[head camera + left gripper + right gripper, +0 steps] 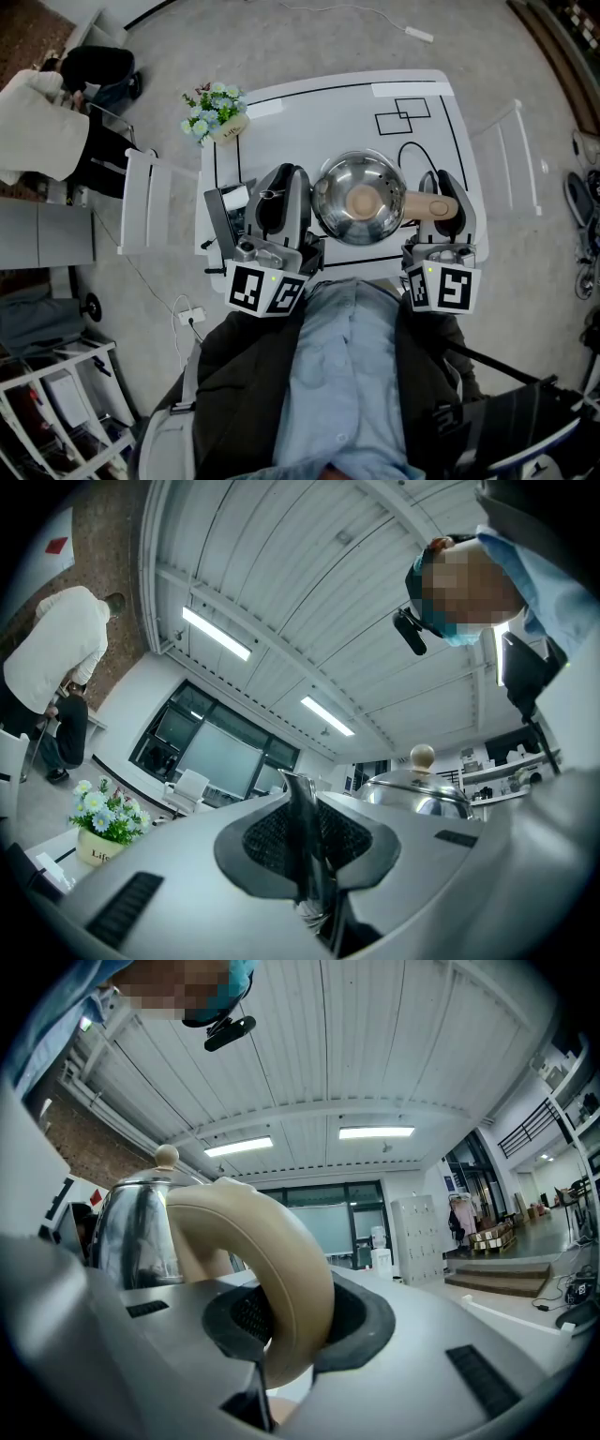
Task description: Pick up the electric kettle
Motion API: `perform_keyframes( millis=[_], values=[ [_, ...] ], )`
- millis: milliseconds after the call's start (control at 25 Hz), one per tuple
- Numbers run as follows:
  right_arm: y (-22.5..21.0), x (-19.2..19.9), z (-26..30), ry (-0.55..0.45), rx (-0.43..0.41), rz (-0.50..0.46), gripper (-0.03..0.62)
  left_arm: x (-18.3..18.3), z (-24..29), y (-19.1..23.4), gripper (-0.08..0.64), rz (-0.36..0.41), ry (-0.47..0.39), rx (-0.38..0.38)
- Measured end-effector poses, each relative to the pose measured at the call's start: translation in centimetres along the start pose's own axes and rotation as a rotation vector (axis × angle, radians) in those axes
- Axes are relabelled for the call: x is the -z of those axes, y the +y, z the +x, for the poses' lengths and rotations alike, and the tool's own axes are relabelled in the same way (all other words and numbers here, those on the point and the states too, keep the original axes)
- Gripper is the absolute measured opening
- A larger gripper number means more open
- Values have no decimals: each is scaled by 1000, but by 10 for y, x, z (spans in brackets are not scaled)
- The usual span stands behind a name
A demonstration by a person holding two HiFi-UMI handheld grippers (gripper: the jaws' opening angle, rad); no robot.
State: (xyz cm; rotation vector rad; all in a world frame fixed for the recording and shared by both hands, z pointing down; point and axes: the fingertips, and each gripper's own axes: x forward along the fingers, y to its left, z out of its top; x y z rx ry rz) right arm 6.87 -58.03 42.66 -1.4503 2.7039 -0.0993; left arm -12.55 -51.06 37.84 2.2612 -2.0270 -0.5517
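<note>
The electric kettle [359, 199] has a shiny steel body, a cream lid knob [362, 201] and a cream loop handle [424, 203]. It sits between my two grippers over the white table [309, 103]. My left gripper [281, 192] is shut on the kettle's thin steel spout [302, 827], which stands upright between the pads [267, 836]. My right gripper [439, 202] is shut on the handle [281, 1269], which arches up out of the jaws. The steel body [136, 1227] shows at the left of the right gripper view. Whether the kettle's bottom touches the table is hidden.
A pot of flowers [216, 112] stands at the table's far left corner. A black cord [417, 150] and drawn rectangles [403, 114] lie beyond the kettle. A dark device [225, 214] sits by my left gripper. White chairs [145, 202] [514, 159] flank the table. A person in white [37, 122] stands far left.
</note>
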Motion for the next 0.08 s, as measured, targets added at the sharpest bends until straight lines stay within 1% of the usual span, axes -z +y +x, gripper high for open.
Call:
perform_keyframes(
  millis=[80],
  values=[
    [-1, 1, 0, 1, 1, 0, 78, 1, 0, 0, 57, -1, 2, 0]
  ],
)
